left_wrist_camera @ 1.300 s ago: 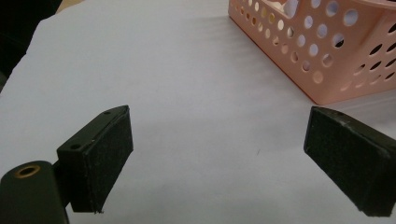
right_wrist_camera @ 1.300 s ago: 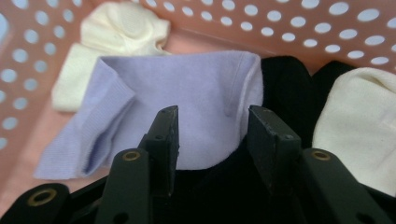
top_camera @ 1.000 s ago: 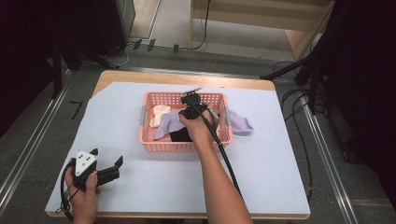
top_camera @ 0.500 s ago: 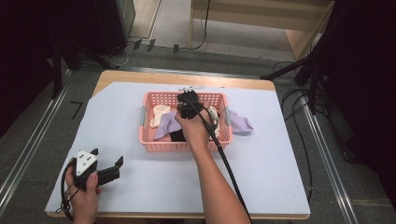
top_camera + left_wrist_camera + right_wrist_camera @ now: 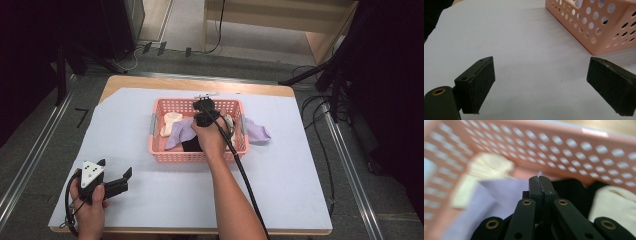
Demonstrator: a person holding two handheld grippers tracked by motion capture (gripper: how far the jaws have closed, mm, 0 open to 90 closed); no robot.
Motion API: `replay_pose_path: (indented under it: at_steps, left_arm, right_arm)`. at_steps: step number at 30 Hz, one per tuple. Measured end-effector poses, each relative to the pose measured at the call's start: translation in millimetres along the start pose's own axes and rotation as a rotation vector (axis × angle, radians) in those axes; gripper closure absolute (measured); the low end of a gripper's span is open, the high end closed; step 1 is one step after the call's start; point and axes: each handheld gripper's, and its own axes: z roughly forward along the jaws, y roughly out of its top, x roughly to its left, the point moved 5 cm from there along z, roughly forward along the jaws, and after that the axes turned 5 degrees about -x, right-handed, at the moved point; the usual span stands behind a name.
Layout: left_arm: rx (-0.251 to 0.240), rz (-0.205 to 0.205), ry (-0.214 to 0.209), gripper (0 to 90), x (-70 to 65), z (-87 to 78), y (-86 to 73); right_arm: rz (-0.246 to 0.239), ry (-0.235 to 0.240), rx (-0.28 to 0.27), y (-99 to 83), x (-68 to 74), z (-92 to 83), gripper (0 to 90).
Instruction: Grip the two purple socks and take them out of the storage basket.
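Largest first: wooden table [image 5: 150, 81], top covered almost edge to edge by a pale sheet [image 5: 300, 175].

Mid-sheet, toward the far side: pink basket [image 5: 190, 156], walls pierced with round holes. Seen close from the left gripper view [image 5: 599, 37] as a near corner, and from inside in the right gripper view [image 5: 574, 147].

In the basket, a heap of socks:
- lilac sock [image 5: 179, 132] on the left-centre, spread wide below the jaws in the right gripper view [image 5: 496, 192];
- black sock [image 5: 190, 146] against the near wall, just beside the lilac one [image 5: 571, 190];
- cream sock [image 5: 171, 121] at the far left [image 5: 486, 165];
- second cream sock [image 5: 229, 122] at the right [image 5: 614, 200].

Over the basket's right rim, 1 more lilac sock [image 5: 256, 132], draped out onto the sheet.

Right hand [image 5: 212, 137] reaching over the near wall, holding the right gripper [image 5: 201, 122] tip-down among the socks. Jaws [image 5: 539, 178] just closed, pads pressed flat together, tip at the seam between lilac sock and black sock. Cannot tell whether any cloth is pinched there.

Left hand [image 5: 90, 205] at the sheet's near left corner, well apart from the basket. Left gripper [image 5: 122, 181] low over the sheet, pointing toward the basket, jaws wide apart [image 5: 540, 85] with bare sheet between the 2 pads.
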Motion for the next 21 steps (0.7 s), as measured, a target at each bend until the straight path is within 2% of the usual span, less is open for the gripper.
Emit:
replay_pose_path:
  at_steps: [1, 4, 8, 9, 10, 12, 14, 16, 17, 21]
  left_arm:
    - [0.001, 0.000, -0.002, 8.9, -0.2, 0.1, 0.0]
    - [0.002, 0.004, 0.000, 8.9, -0.2, 0.0, 0.0]
    - [-0.001, 0.005, -0.001, 8.9, -0.4, -0.1, 0.0]
    - [-0.002, 0.005, -0.001, 8.9, -0.5, -0.2, 0.0]
    - [-0.001, 0.007, -0.003, 8.9, -0.5, -0.4, 0.0]
    - [0.001, 0.009, -0.003, 8.9, -0.2, -0.5, -0.1]
    - [0.000, 0.002, -0.005, 8.9, -0.4, -0.4, 0.0]
    - [0.001, 0.002, -0.005, 8.9, -0.3, -0.2, 0.0]
    - [0.002, 0.004, -0.004, 8.9, -0.1, 0.1, -0.1]
    - [0.007, 0.006, -0.005, 8.9, -0.2, 0.0, -0.2]
  right_arm:
    - [0.002, 0.037, -0.032, 4.0, 7.6, -4.9, 90.0]
    - [-0.007, 0.079, -0.064, 10.1, 23.6, -13.8, 90.0]
    - [-0.045, 0.174, -0.024, 9.0, 47.0, -15.1, 90.0]
    - [-0.038, 0.207, 0.003, 6.7, 52.6, -13.0, 90.0]
    - [-0.054, 0.227, 0.049, 1.9, 57.4, -6.5, 89.1]
    - [-0.056, 0.218, 0.069, -0.4, 57.7, -3.8, 86.9]
    - [-0.067, 0.139, 0.134, -4.7, 51.8, 3.3, 77.6]
    - [0.002, 0.084, 0.159, -4.4, 45.2, 6.4, 67.9]
    - [0.026, 0.078, 0.175, -4.3, 43.2, 7.9, 64.1]
    - [0.023, 0.080, 0.256, -6.9, 42.0, 16.2, 50.9]
